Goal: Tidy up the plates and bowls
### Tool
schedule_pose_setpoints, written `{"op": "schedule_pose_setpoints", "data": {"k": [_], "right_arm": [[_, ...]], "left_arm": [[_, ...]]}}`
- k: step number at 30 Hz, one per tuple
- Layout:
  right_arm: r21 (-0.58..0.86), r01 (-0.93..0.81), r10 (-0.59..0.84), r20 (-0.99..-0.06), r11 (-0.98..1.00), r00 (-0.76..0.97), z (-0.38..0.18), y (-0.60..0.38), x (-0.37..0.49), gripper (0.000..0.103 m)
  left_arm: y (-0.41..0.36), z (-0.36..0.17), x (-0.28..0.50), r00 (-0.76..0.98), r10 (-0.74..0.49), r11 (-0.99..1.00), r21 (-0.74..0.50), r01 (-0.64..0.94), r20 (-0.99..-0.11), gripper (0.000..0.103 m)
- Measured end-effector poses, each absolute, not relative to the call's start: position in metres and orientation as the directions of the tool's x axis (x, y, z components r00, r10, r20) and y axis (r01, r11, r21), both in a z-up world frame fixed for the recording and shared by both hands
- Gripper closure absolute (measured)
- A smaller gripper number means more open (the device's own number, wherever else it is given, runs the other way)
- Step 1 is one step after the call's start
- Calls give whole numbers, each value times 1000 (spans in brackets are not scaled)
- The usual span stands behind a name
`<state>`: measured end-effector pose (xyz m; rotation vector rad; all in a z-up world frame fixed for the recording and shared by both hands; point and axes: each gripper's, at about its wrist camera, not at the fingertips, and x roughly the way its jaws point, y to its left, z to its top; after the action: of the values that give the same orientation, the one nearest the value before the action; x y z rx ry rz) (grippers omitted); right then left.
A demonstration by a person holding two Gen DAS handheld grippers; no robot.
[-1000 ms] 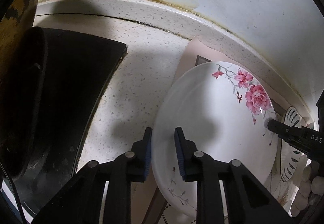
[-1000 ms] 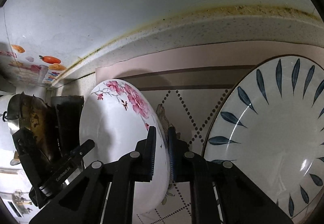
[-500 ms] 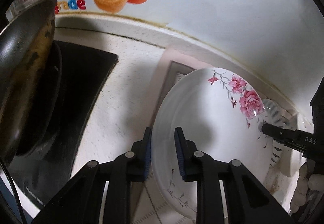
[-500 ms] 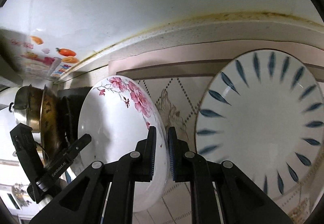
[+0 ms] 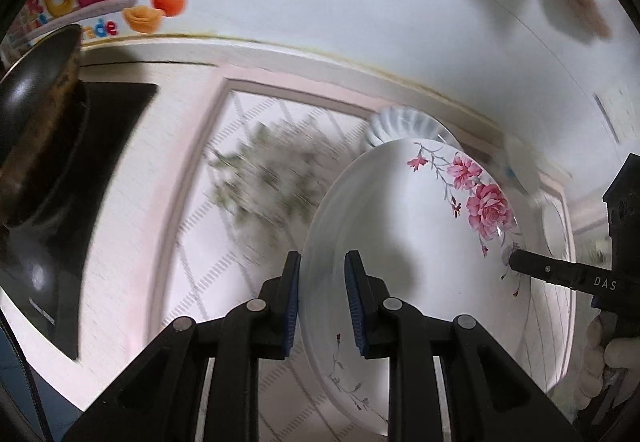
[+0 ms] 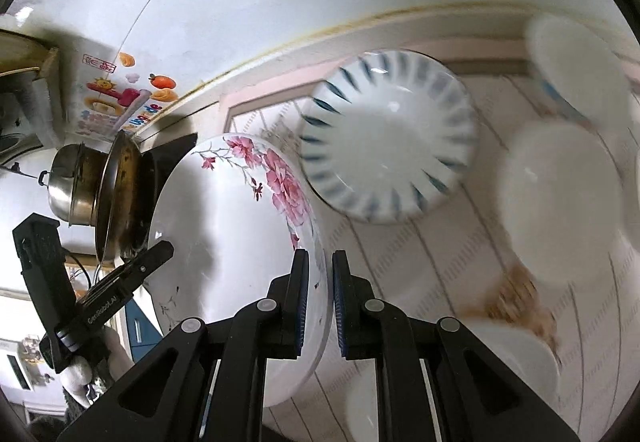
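Note:
A white plate with pink roses (image 5: 416,242) is held in the air between both grippers. My left gripper (image 5: 322,306) is shut on its near-left rim. My right gripper (image 6: 320,302) is shut on the opposite rim, and the plate also shows in the right wrist view (image 6: 232,242). The right gripper's finger shows in the left wrist view (image 5: 560,274), the left gripper's in the right wrist view (image 6: 132,274). Below on the mat lies a white plate with blue leaf marks (image 6: 388,146); its edge also peeks out behind the rose plate in the left wrist view (image 5: 404,124).
A pink patterned mat (image 5: 248,170) covers the counter. Several plain white bowls and plates (image 6: 560,198) lie on it at the right. A dark stove top (image 5: 72,170) with a pan (image 5: 36,82) and a steel pot (image 6: 76,182) stands at the left. The wall (image 5: 360,2) runs behind.
Both grippers have lifted the rose plate well above the mat and pulled back. More of the mat, the blue-leaf plate and the white bowls have come into view.

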<state>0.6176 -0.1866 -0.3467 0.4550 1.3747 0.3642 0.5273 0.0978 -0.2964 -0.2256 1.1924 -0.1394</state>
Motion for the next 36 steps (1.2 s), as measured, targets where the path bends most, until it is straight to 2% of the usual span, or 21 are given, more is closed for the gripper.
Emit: {"op": "schedule_pose_setpoints", "data": {"k": [9,18,36], "right_arm": [[500,130,474,-861,856,184,-365,-276,533,90],[490,222,458,-870,843,183,-403,-332,484,90],[478,237,455,-878,846,145,-429,-354,461,90]], "left_arm": [[13,-319,487,273,-265,964,-246,102,-925,84],[-47,-348,468,194,-227,963,-191,188,-954,84],[-73,-377,453,135,-144,969,-112,218,-980,83]]}}
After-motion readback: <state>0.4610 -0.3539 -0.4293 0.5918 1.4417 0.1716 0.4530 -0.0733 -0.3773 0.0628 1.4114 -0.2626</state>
